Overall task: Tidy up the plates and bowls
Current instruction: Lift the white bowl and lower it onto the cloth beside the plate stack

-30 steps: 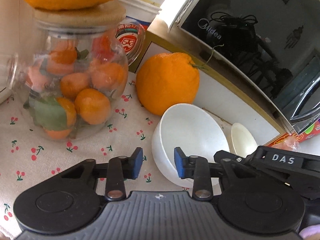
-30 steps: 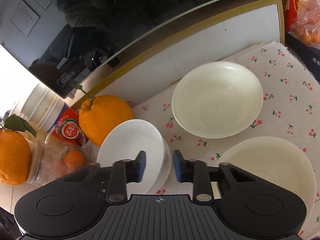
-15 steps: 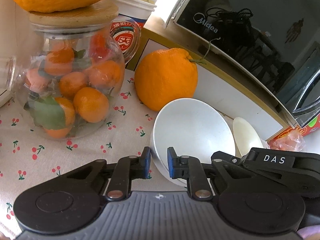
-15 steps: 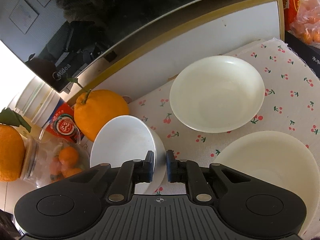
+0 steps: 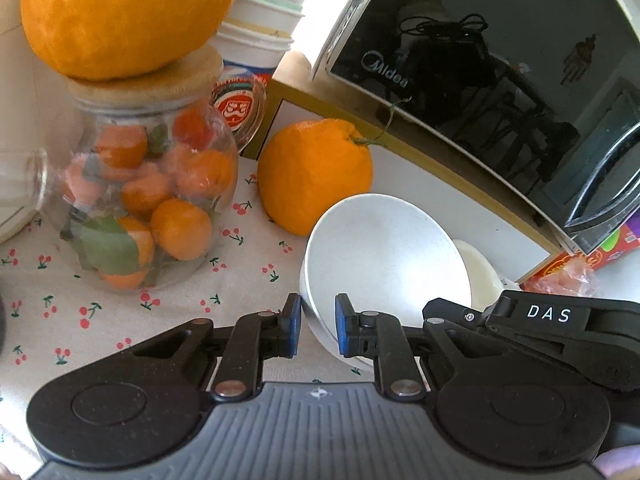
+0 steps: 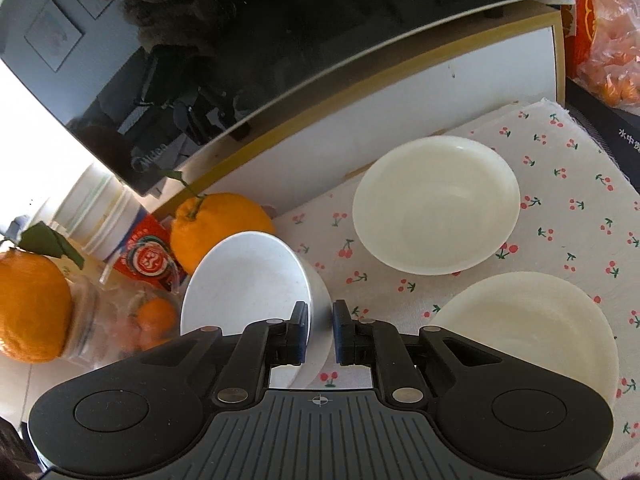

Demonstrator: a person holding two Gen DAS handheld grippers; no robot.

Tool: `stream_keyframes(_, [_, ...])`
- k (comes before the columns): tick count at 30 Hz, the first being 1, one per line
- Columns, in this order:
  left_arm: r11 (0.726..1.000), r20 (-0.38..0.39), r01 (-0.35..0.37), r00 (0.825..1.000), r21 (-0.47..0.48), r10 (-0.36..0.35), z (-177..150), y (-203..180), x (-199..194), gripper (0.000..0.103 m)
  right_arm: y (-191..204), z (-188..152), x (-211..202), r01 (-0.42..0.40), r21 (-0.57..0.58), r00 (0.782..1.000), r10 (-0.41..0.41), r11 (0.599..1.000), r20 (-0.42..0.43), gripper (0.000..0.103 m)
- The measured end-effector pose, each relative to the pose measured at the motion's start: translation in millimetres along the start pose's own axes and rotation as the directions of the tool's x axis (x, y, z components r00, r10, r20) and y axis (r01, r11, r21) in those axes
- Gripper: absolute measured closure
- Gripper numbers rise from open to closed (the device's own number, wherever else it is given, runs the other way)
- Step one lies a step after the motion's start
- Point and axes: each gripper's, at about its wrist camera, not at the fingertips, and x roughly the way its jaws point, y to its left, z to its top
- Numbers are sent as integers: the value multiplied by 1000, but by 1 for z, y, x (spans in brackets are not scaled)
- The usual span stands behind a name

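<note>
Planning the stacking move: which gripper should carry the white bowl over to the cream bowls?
Right, probably. Both hold the white bowl's rim, but the right gripper is on the side toward the far cream bowl and near cream bowl; the left gripper faces the jar and orange.

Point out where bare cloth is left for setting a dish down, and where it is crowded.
Bare cherry tablecloth lies right of the cream bowl, toward the cloth's edge, and in front of the glass jar. A narrower strip runs between the cream bowl and the cream plate. It is crowded around the white bowl, hemmed by the orange, the jar and both grippers.
</note>
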Motion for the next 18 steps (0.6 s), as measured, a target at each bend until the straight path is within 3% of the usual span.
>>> stream_keyframes(18, [994, 56, 31, 998, 105, -37, -4, -27, -84, 87, 25, -17, -97, -17, -30, 997, 19, 999, 69, 90])
